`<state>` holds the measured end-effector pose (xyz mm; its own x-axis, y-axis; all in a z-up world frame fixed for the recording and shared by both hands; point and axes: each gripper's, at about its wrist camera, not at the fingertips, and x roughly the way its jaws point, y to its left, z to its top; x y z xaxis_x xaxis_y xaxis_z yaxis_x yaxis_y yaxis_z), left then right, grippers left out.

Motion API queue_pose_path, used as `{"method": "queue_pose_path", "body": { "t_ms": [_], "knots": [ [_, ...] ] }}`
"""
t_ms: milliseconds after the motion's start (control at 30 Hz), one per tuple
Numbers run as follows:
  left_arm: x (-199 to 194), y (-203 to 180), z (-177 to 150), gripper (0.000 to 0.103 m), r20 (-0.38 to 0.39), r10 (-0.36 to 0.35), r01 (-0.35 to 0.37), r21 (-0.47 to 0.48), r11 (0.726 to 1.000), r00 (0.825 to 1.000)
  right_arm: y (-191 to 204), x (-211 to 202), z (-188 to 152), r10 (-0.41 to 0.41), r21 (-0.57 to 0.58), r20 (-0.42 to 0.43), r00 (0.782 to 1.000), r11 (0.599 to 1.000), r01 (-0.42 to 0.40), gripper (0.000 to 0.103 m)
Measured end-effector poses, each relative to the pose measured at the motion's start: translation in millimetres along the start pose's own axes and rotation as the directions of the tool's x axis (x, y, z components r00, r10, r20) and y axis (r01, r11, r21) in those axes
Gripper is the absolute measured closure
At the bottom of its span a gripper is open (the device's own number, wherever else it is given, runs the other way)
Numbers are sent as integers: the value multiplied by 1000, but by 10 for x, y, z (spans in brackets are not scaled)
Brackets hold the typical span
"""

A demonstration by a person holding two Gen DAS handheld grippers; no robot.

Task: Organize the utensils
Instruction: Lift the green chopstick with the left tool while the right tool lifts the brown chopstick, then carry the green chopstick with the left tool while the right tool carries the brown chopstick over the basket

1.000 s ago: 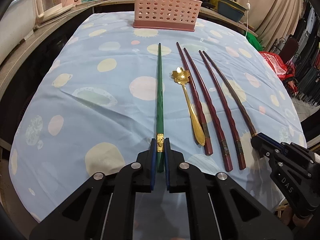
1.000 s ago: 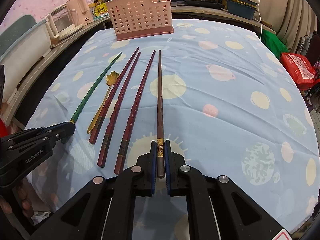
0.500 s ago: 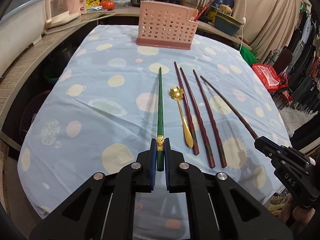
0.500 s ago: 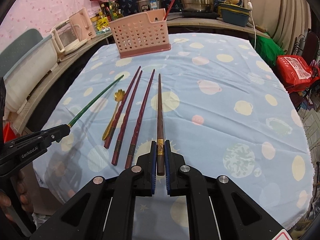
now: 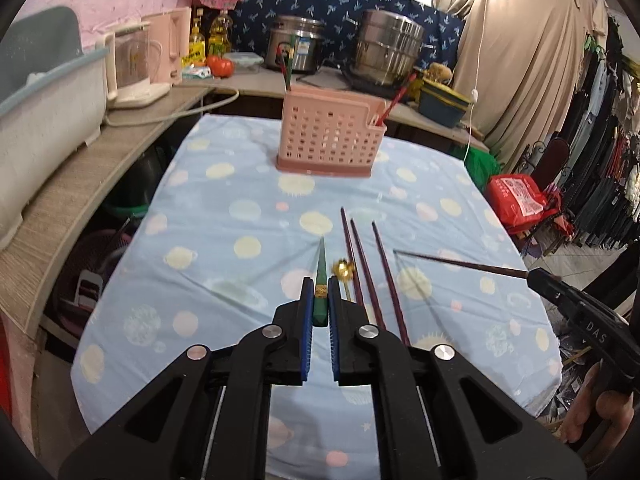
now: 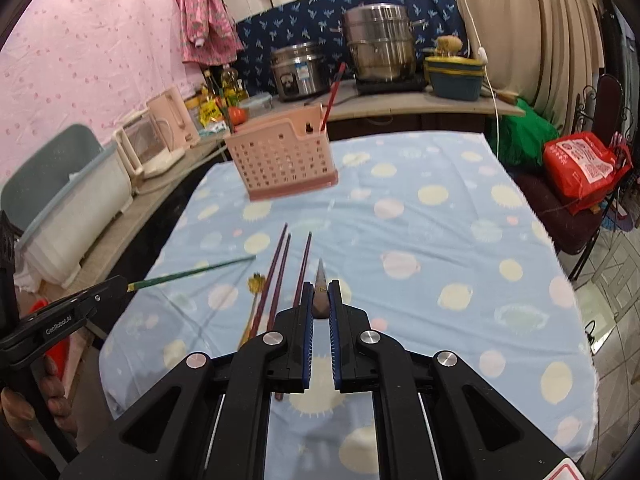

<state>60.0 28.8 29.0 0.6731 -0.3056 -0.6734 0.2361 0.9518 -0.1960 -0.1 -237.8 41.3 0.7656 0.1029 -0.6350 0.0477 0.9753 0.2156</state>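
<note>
- The bench [image 5: 208, 216], under a soft blue spotted cloth, runs ahead of both sets of fingers; a grey counter with a kettle lies to the left of it, pots and bottles stand on a counter beyond its far end, and hanging clothes and a red bag lie off to the right. The cloth looks loose enough to wrinkle under anything dragged across it.
- The pink perforated caddy [image 5: 330, 136] stands upright at the far end of the bench, well ahead of the fingertips, with a few sticks already poking out of it; it is probably light and could tip if bumped.
- Three dark red chopsticks [image 5: 362, 256] lie side by side on the cloth just right of the left fingers; stiff, thin and smooth, they are best taken near the thick end.
- The left gripper [image 5: 321, 300] is clamped on the green chopstick [image 5: 321, 280] at its thick end by the gold band, the tip pointing ahead, raised off the cloth.
- The right gripper [image 6: 321, 300] pinches the brown chopstick [image 6: 321, 284] likewise near its butt, so the long free end may swing.
- The small gold spoon [image 5: 344, 269] lies just right of the left fingers; light and slippery, it is best held by its handle.
</note>
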Motion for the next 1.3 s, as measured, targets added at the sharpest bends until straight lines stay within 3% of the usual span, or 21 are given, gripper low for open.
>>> {"method": "queue_pose_path", "body": {
  "t_ms": [200,600,933,1300],
  "knots": [
    [-83,16,238,96,59,10,-10,1,1000,998,2,-107,291,16,-1,74,997,1000,-16,96],
    [-103,-65,714,96,137,6,-11,35,999,991,29,-47,722,53,-1,132,990,999,-53,96],
    [-59,-160,1223,96,207,-5,-9,67,998,978,45,56,1287,82,-9,202,976,997,-82,96],
    [-15,-288,2182,96,340,-20,-9,81,997,940,169,393,2130,120,1,288,950,992,-126,96]
  ]
}}
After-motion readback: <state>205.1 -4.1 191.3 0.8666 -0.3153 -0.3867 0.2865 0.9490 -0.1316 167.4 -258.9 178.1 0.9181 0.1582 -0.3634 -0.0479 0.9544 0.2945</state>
